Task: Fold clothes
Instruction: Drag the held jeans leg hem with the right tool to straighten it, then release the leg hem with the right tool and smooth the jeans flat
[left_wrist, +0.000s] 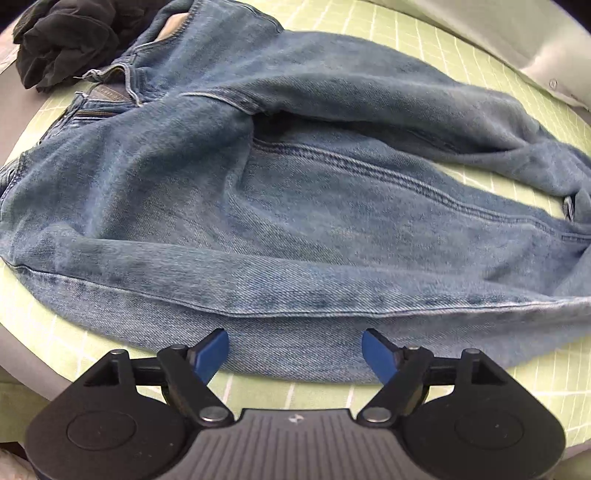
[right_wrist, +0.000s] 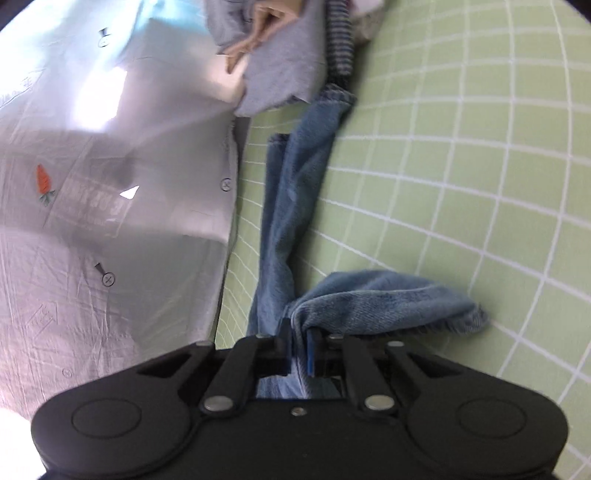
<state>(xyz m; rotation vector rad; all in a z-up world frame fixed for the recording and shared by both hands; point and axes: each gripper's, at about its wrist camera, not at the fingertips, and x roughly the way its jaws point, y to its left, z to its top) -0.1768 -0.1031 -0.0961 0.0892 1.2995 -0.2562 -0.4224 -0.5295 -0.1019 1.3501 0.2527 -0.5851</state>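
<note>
broadly, the green checked surface (left_wrist: 424, 40) carries everything, with a pale grey sheet (right_wrist: 110, 147) alongside it in the right wrist view. across the surface lie the blue jeans (left_wrist: 280, 206), waistband up at the far left, both legs running off to the right, the nearer leg flat and the farther one rumpled and lying partly over it. past the waistband sits a dark garment (left_wrist: 62, 44) in a heap, and in the right wrist view a small pile of grey and striped clothes (right_wrist: 291, 70) lies at the far end of the surface.

the left gripper (left_wrist: 294, 345) is spread wide and grasps nothing, its blue pads poised just at the near side seam of the jeans. the right gripper (right_wrist: 295, 347) is clenched on a bunched fold of denim near a leg end, with a hem (right_wrist: 476, 314) flopping to one side and the other leg (right_wrist: 295, 192) trailing away from it.

whether the legs are being laid together or the length is being doubled cannot be settled from this. either way, the fold would go better if the pinched denim were kept taut, so the rumpled leg smooths out, and if its seams and hems lined up with the lower leg.
</note>
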